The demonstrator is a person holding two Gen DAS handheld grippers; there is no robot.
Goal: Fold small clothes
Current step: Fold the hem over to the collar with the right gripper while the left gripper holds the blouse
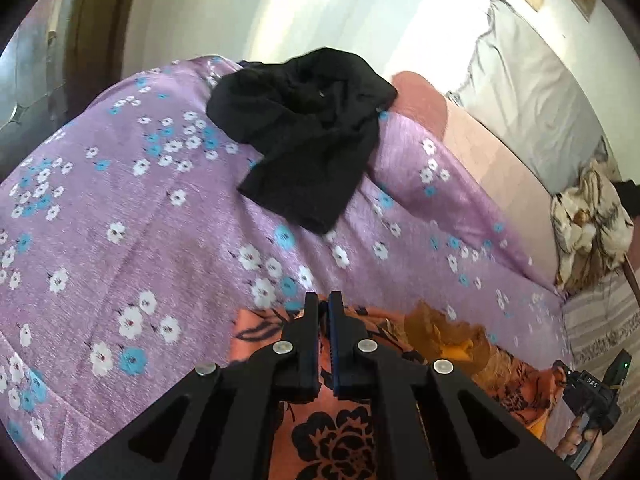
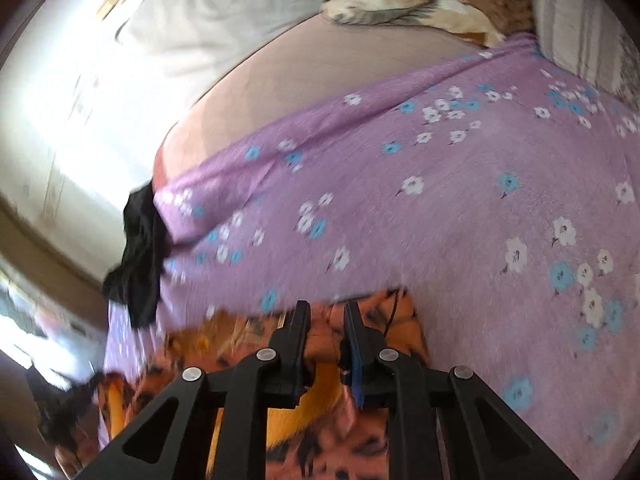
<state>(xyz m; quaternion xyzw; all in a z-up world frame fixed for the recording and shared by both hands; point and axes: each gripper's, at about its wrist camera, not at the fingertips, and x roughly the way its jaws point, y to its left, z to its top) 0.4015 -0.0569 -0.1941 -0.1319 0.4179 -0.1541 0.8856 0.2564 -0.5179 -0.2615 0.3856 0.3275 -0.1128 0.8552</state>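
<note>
An orange garment with black flowers (image 1: 440, 344) lies on the purple floral bedspread (image 1: 132, 216), near me. My left gripper (image 1: 323, 300) is shut on the garment's far edge. In the right wrist view the same orange garment (image 2: 384, 312) lies under my right gripper (image 2: 327, 309), whose fingers stand a little apart with the cloth bunched between them. A crumpled black garment (image 1: 308, 136) lies further away on the bedspread; it shows at the left edge of the right wrist view (image 2: 140, 256). The right gripper's handle and the hand on it (image 1: 592, 400) show at the lower right of the left wrist view.
A pink sheet (image 1: 492, 160) and a grey pillow (image 1: 532, 92) lie beyond the bedspread. A brown and white patterned cloth (image 1: 588, 224) is bunched at the right, next to a striped cushion (image 1: 604, 320). The wall (image 1: 260, 8) stands behind the bed.
</note>
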